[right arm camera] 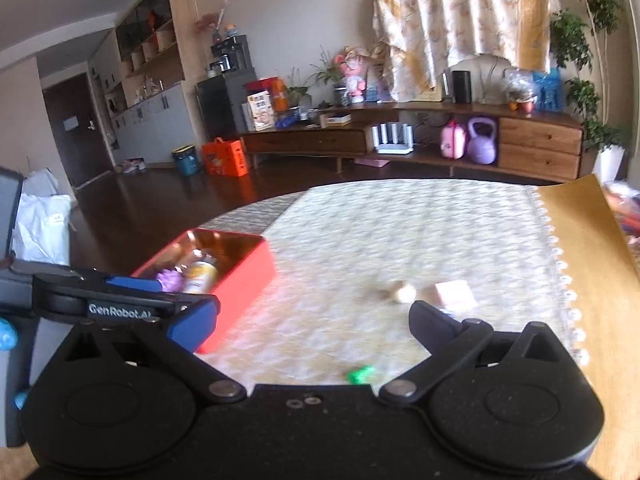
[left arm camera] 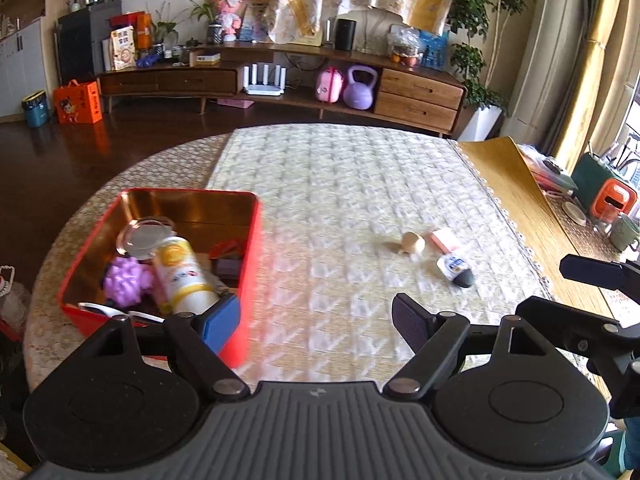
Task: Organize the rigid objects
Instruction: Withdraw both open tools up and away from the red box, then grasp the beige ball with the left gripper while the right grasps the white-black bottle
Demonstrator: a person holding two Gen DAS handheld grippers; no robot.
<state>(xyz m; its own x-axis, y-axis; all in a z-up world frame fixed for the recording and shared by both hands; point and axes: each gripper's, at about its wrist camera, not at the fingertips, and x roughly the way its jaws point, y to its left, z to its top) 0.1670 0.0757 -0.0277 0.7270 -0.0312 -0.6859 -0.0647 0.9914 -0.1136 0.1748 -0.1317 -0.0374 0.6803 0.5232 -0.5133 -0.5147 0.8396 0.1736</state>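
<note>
A red tin box (left arm camera: 244, 264) with a gold inside sits on the left of the cloth and holds a yellow-white bottle (left arm camera: 180, 276), a purple spiky ball (left arm camera: 126, 280), a clear round lid (left arm camera: 144, 236) and other small items. Loose on the cloth to the right lie a beige wooden piece (left arm camera: 413, 243), a pink block (left arm camera: 446, 240) and a small white tube with a dark cap (left arm camera: 456, 270). My left gripper (left arm camera: 316, 320) is open beside the box's near corner, holding nothing. My right gripper (right arm camera: 314, 326) is open wide over bare cloth, with a small green piece (right arm camera: 360, 374) just below it. The red box (right arm camera: 240, 276) lies to its left.
The quilted cloth (left arm camera: 340, 184) covers a round table. A yellow mat (left arm camera: 500, 184) lies along its right side, with a green mug (left arm camera: 624, 232) and an orange case (left arm camera: 612, 200) beyond. A wooden cabinet (left arm camera: 420, 94) stands across the dark floor.
</note>
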